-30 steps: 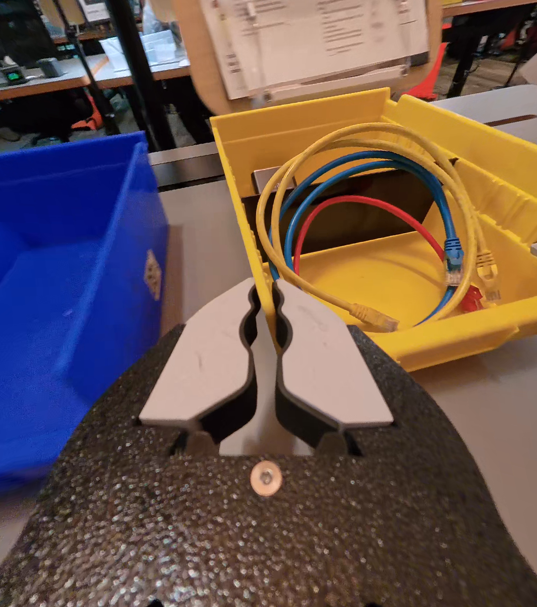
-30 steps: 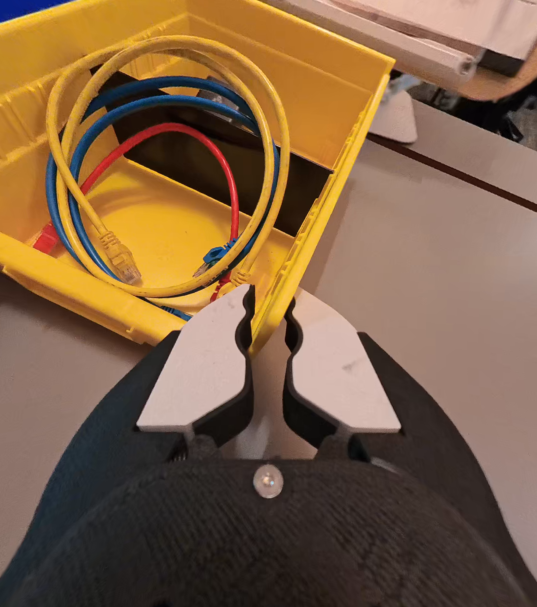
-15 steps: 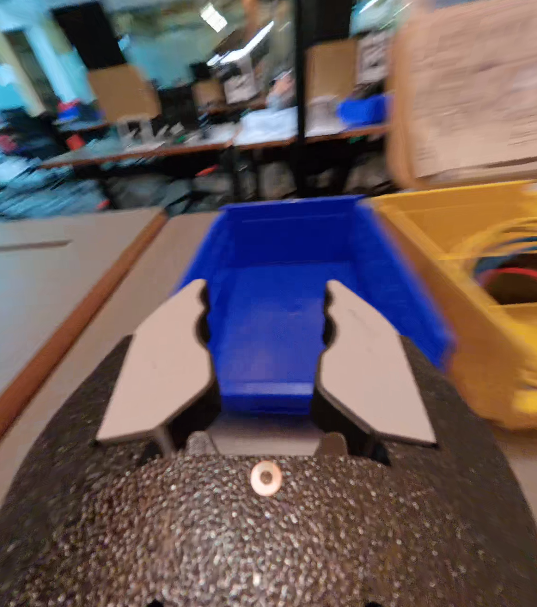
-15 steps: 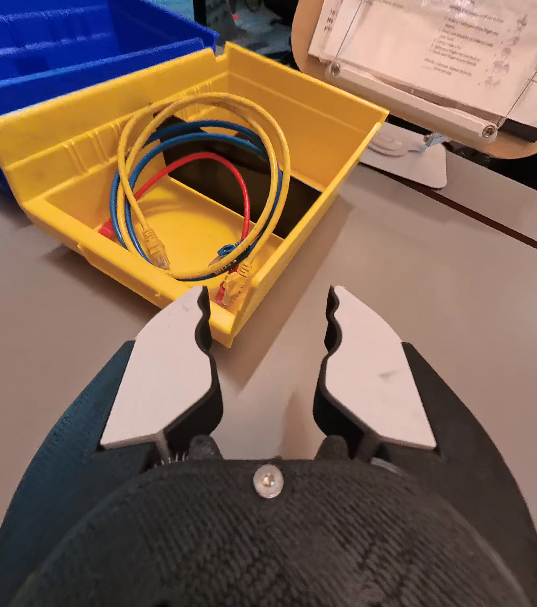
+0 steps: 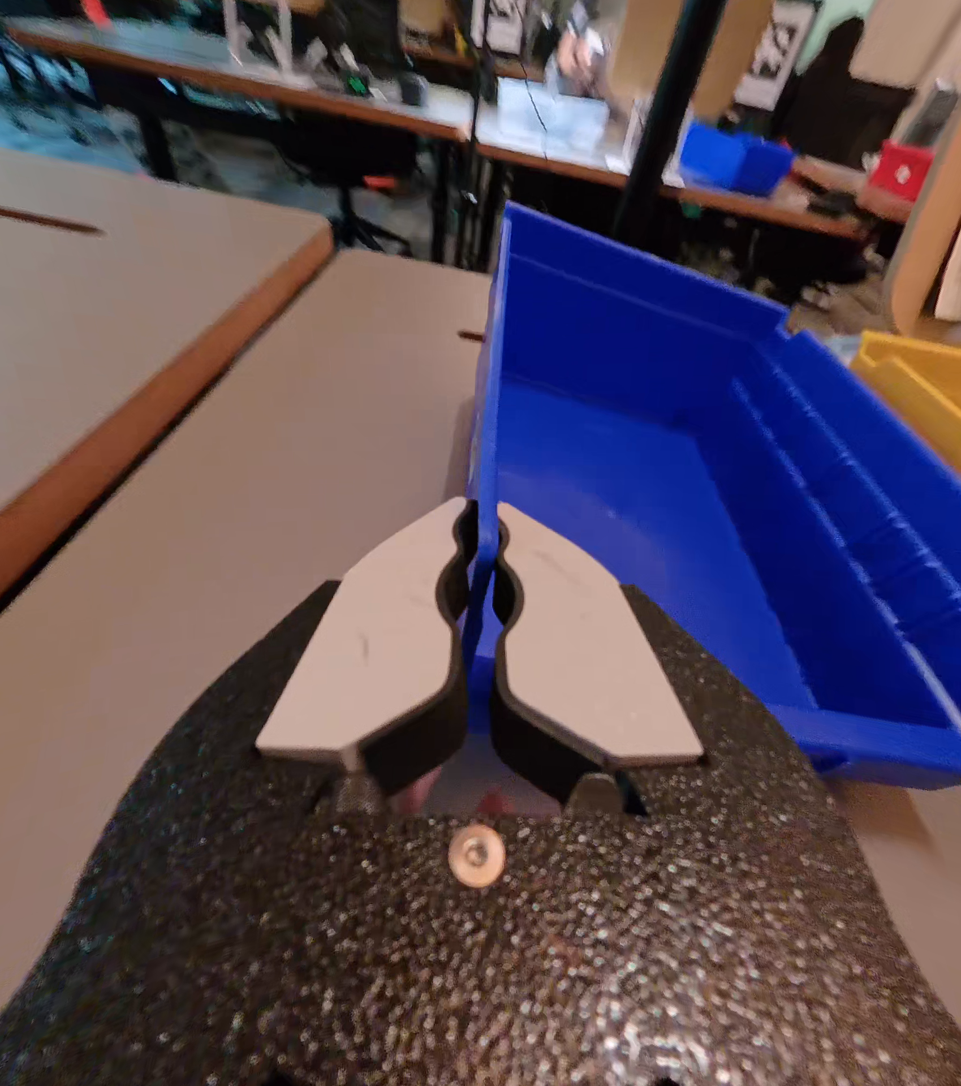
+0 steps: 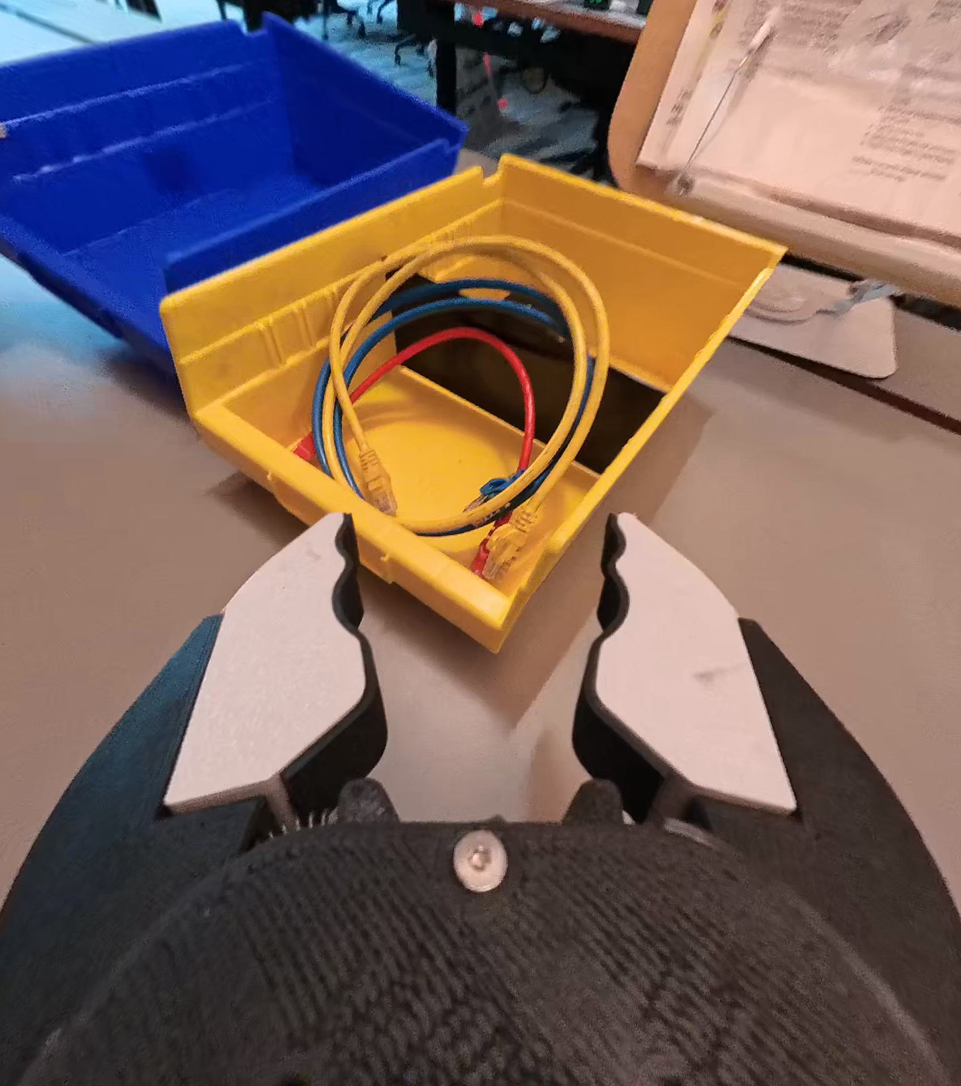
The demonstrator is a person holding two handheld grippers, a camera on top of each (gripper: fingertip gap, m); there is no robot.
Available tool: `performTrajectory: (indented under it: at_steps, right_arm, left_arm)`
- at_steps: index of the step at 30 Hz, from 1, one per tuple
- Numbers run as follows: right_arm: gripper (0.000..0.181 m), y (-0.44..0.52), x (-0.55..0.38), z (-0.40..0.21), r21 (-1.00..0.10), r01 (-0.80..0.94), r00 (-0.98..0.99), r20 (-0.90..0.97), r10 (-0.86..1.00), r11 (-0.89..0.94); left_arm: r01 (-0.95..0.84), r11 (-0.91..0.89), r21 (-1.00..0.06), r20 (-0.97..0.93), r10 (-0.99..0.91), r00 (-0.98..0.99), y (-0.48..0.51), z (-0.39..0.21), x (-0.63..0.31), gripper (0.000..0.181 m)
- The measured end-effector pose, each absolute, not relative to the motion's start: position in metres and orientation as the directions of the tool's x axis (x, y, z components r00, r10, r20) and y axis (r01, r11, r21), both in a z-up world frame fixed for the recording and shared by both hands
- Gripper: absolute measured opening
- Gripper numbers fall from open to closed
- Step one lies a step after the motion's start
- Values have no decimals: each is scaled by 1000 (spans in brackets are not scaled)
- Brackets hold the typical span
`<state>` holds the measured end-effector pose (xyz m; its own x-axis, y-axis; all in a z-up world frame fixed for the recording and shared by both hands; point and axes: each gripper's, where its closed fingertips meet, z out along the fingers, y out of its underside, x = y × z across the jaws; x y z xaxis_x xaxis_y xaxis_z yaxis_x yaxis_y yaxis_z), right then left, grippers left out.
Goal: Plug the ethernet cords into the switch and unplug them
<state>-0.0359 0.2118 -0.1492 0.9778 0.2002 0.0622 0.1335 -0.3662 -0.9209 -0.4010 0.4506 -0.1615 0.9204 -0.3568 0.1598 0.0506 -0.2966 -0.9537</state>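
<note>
Left hand-held gripper (image 5: 482, 532) is clenched on the blue bin's (image 5: 672, 470) near wall at 12 o'clock. Right hand-held gripper (image 6: 478, 546) is released, grasping nothing, above the bench (image 6: 819, 529). Yellow bin (image 6: 630, 235) lies just beyond at 12 o'clock, cords (image 6: 586, 352) coiled inside; the switch is not identifiable.

Risk: dragging the blue bin could knock the adjacent yellow bin; looped cords may tangle on lifting.

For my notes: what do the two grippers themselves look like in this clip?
Both share one design: two flat pale grey jaws with wavy black inner edges, set in a rounded black body with one silver screw at the centre. The left gripper has a rough, glittery speckled shell. The right gripper has a matte shell with a fine woven-looking ribbed texture. No cables, markings or sleeves show.
</note>
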Motion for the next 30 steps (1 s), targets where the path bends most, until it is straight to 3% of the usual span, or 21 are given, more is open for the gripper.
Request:
performTrajectory:
  at_steps: [9, 13, 17, 24, 26, 30]
  right_arm:
    - [81, 224, -76, -74, -991, 63, 963, 28, 267, -121]
    - [78, 240, -103, -23, -993, -114, 933, -97, 346, 29]
    - [76, 253, -95, -6, -978, -205, 931, -185, 316, 32]
    - [20, 231, 27, -19, -964, -212, 972, -225, -69, 160]
    - [4, 221, 63, -20, -943, -269, 955, -288, -71, 197]
    - [4, 190, 135, -14, -910, -280, 936, -330, -124, 306]
  left_arm:
    - [-20, 104, -994, -39, -186, 982, 378, -18, -399, 3]
    - [30, 263, -964, -31, -226, 974, 339, 37, -357, 3]
    - [126, 323, -938, -1, -366, 931, 304, 54, -290, 3]
    - [152, 470, -870, -125, -508, 852, 243, 51, -174, 6]
    - [151, 501, -852, -188, -561, 806, 222, 44, -137, 14]
    - [125, 448, -885, -266, -709, 653, 190, 17, -73, 24]
